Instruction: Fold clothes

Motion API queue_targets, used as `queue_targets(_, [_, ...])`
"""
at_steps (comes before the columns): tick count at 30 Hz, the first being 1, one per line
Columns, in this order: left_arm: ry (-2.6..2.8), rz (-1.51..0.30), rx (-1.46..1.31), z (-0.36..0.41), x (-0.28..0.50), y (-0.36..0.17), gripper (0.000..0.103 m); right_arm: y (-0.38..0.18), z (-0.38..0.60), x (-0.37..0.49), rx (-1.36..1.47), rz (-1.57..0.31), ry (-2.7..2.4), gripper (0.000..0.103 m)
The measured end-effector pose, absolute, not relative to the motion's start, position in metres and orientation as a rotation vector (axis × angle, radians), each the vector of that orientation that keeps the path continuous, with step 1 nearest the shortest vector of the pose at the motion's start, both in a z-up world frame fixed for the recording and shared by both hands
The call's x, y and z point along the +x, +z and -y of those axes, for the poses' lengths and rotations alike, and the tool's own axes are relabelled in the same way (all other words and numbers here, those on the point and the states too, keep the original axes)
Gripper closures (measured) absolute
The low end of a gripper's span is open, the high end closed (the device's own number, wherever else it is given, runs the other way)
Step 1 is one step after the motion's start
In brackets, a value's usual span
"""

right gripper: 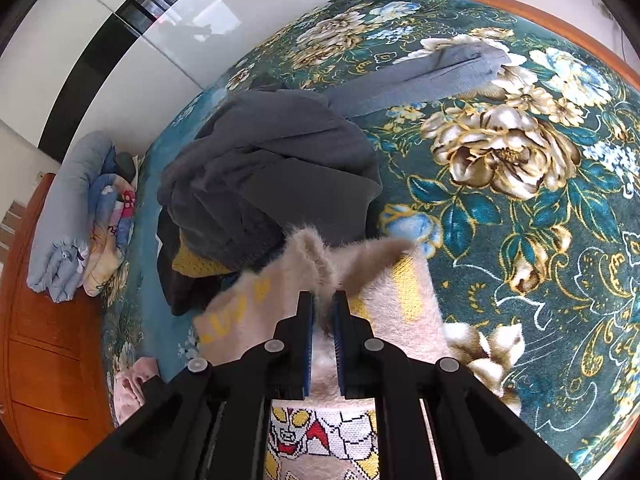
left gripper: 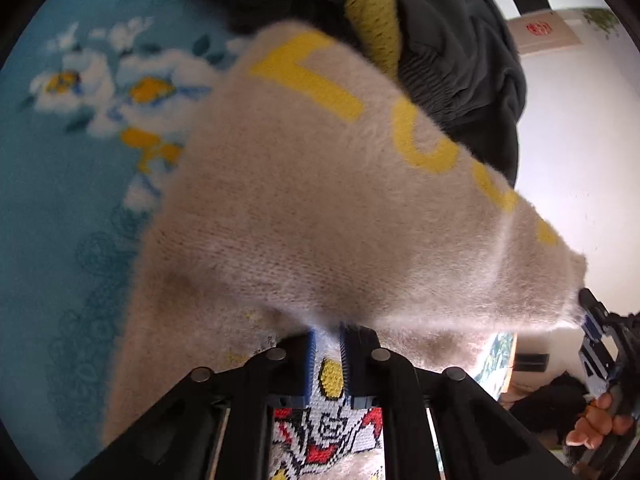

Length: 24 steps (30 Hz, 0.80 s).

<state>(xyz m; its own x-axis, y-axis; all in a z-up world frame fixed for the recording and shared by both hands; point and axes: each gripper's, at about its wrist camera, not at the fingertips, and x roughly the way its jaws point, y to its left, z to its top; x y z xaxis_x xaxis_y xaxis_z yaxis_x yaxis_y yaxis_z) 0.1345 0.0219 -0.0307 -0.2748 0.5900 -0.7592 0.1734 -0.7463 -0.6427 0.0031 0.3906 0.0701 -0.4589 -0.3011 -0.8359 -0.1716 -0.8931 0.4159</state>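
I am working over a bed covered by a teal floral blanket (right gripper: 520, 184), gold and white blooms across it, with a wooden bed frame (right gripper: 500, 8) at the far edge. My left gripper (left gripper: 328, 344) and right gripper (right gripper: 322, 312) each pinch the fuzzy beige sweater (left gripper: 320, 200), lifted above the blanket. Just behind it lies a dark grey clothes pile (right gripper: 272, 172). A white wardrobe (right gripper: 120, 32) stands beyond; rolled bedding (right gripper: 68, 216) rests on an orange wooden cabinet (right gripper: 44, 340).
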Motion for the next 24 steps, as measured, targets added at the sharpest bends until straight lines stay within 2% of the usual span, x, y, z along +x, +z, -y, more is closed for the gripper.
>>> queue_targets(5, [2.184, 0.844, -1.557, -0.004, 0.138, 0.000, 0.093, 0.069, -0.398, 0.007, 1.569, 0.735, -2.533, 0.094])
queue_targets(7, [2.210, 0.828, -1.582, 0.006, 0.138, -0.006, 0.093, 0.065, -0.402, 0.009, 1.577, 0.748, -2.541, 0.103])
queue_targets(11, [2.141, 0.987, -1.684, 0.022, 0.142, -0.039, 0.093, 0.040, -0.413, 0.012, 1.664, 0.810, -2.537, 0.103])
queue_targets(15, [2.165, 0.898, -1.696, 0.023, 0.141, -0.042, 0.092, 0.014, -0.405, 0.014, 1.721, 0.835, -2.462, 0.102])
queue_targets(19, [2.151, 0.903, -1.701, 0.025, 0.142, -0.045, 0.090, 0.000, -0.388, 0.011, 1.767, 0.760, -2.413, 0.100])
queue_targets(20, [2.150, 0.902, -1.701, 0.025, 0.143, -0.045, 0.090, -0.004, -0.385, 0.010, 1.779, 0.737, -2.411, 0.097])
queue_targets(22, [2.148, 0.897, -1.701, 0.026, 0.144, -0.046, 0.089, -0.011, -0.379, 0.009, 1.796, 0.705, -2.405, 0.068])
queue_targets(24, [2.149, 0.883, -1.702, 0.026, 0.145, -0.047, 0.089, -0.019, -0.374, 0.007, 1.812, 0.694, -2.382, 0.064])
